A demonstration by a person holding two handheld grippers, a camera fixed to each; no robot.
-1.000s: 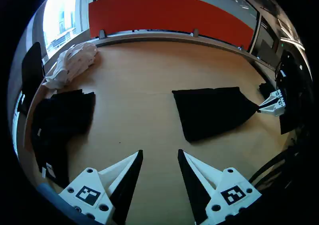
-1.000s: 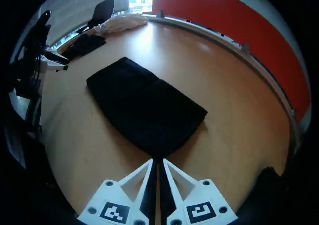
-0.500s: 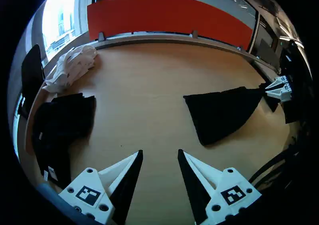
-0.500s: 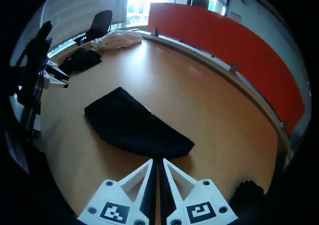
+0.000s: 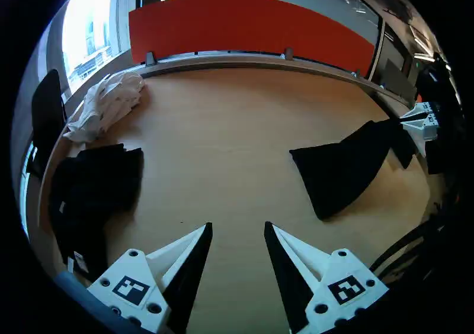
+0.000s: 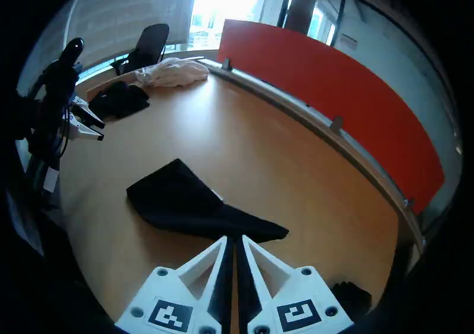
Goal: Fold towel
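Firmly pinched in right gripper (image 6: 235,240) — black towel (image 6: 178,201) corner, left gripper (image 5: 237,228) jaws spread above table (image 5: 237,121).

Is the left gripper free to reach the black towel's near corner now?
Probably yes: left gripper is open and empty, just tabletop lies between it and the towel; the right gripper pinches its far corner.
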